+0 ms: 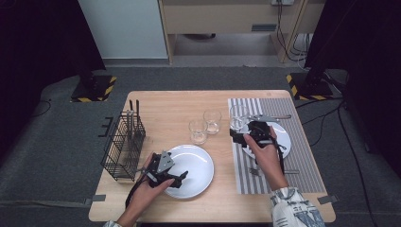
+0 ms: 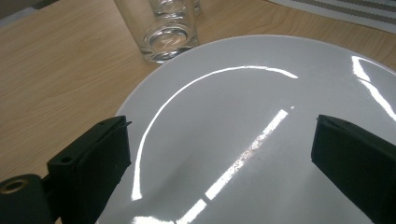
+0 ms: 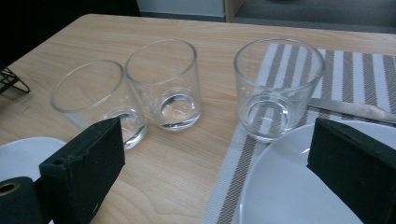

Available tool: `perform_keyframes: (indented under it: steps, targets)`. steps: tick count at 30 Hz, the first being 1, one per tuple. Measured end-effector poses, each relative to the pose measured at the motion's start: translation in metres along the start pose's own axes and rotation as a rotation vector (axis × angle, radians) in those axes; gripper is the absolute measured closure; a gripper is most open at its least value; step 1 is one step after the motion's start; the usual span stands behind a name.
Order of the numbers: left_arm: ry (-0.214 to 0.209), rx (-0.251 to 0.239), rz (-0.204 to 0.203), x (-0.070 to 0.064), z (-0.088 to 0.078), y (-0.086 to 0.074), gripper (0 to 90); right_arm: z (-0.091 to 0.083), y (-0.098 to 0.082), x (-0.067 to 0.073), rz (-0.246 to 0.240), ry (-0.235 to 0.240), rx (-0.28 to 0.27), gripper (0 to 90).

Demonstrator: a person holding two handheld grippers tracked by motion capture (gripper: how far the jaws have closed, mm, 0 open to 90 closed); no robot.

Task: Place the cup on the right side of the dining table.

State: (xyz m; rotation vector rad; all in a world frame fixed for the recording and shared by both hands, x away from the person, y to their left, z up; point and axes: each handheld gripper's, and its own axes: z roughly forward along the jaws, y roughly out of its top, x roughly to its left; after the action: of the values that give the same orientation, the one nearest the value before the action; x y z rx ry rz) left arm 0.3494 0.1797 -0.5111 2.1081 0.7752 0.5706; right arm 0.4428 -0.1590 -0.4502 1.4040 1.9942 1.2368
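A white plate (image 1: 196,168) (image 2: 243,93) lies at the table's front centre. My left gripper (image 1: 181,177) (image 2: 219,154) hovers over its left part, jaws wide open and holding nothing. Two clear glasses (image 1: 198,131) (image 1: 212,121) stand side by side behind this plate. A third glass (image 1: 239,117) (image 3: 278,86) stands on the striped placemat (image 1: 302,156) (image 3: 355,74), beside a second white plate (image 1: 283,137) (image 3: 299,186). My right gripper (image 1: 239,137) (image 3: 215,158) is open over that plate's left edge and faces the three glasses, nothing between its jaws.
A black wire basket (image 1: 124,146) with upright utensils stands at the table's left edge. A knife (image 1: 272,117) (image 3: 355,109) lies behind the right plate. A fork (image 1: 291,171) lies on the placemat near the front. Bare wood stretches across the far left.
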Motion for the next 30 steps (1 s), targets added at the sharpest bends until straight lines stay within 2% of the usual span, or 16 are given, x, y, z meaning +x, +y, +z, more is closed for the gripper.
perform_keyframes:
  steps: [11,17,23,26,30]
  targets:
    - [-0.015,0.004,0.000,-0.001,0.001,-0.001,3.9,-0.003,-0.018,0.028,-0.049,0.023,0.010,3.6]
    - [-0.015,0.009,-0.005,0.000,0.001,-0.002,3.5,-0.002,-0.032,0.047,-0.070,0.065,0.023,3.7]
    - [-0.023,0.016,-0.002,0.000,0.000,-0.003,3.4,-0.001,-0.043,0.068,-0.122,0.087,0.037,3.7]
    - [-0.040,0.020,0.013,0.000,-0.001,-0.004,3.4,0.000,-0.047,0.077,-0.141,0.103,0.035,3.7]
    - [-0.040,0.026,0.021,0.000,-0.003,-0.005,3.3,0.002,-0.053,0.087,-0.167,0.135,0.048,5.4]
